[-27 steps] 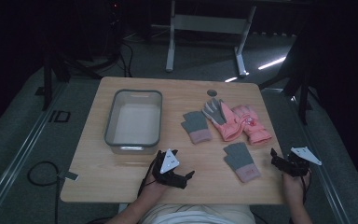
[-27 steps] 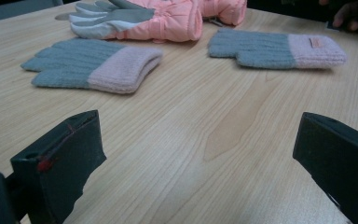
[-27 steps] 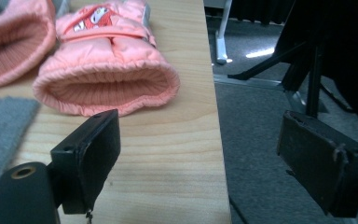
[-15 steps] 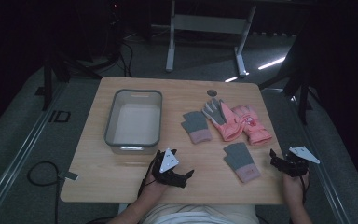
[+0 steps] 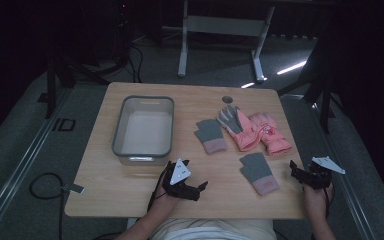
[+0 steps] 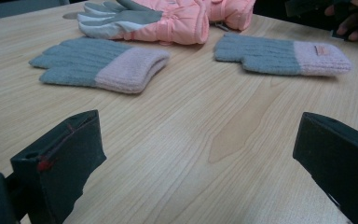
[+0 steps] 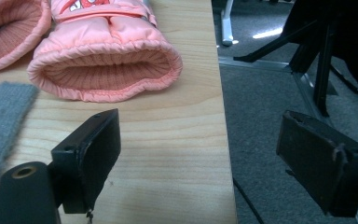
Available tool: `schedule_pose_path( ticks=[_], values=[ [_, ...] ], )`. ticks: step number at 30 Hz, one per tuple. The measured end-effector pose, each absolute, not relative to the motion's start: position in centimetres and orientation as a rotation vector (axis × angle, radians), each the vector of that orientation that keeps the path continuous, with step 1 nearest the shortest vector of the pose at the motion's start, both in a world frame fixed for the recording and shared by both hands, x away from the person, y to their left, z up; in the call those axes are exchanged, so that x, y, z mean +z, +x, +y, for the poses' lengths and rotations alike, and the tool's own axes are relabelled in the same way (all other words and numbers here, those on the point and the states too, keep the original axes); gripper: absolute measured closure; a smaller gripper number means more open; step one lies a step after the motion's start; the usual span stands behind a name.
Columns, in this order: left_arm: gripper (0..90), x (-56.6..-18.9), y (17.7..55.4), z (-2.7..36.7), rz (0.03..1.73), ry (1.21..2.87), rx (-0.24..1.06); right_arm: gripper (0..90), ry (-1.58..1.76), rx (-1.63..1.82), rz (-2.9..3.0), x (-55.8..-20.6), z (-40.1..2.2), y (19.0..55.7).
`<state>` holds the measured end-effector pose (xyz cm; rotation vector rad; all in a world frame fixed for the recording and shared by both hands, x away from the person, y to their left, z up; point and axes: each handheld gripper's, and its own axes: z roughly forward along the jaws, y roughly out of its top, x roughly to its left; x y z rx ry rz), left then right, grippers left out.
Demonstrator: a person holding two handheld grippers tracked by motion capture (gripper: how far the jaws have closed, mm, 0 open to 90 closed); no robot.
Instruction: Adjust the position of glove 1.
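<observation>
Two hand-held grippers rest spread apart at the near edge of a light wooden table [image 5: 130, 185] set with gloves.

From the left: a grey-rimmed, pale rectangular plastic bin [image 5: 143, 129] stands on the table, nothing in it. Just in front of it the left gripper [image 5: 200, 186] lies low on the wood, jaws wide apart and grasping nothing. Right of the bin lie a grey knitted glove with a pink cuff [image 5: 210, 136] and a second glove of the same knit [image 5: 259, 173], nearer the person, with a pair of padded pink ski gloves [image 5: 260, 131] beyond them. At the table's right edge the right gripper [image 5: 295, 169] has its jaws released too, one over the wood and one past the edge, the nearest ski glove's cuff [image 7: 105, 70] just ahead.
</observation>
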<state>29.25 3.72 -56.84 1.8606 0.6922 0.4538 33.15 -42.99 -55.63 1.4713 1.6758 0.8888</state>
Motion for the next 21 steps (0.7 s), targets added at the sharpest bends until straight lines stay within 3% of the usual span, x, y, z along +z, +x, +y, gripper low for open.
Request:
schedule_pose_path(
  ticks=[21],
  values=[
    [1.1,-56.9,29.2,3.6,0.694,1.861,0.461,11.5,1.500,0.853,1.734,-54.0,-42.5,33.4]
  ],
)
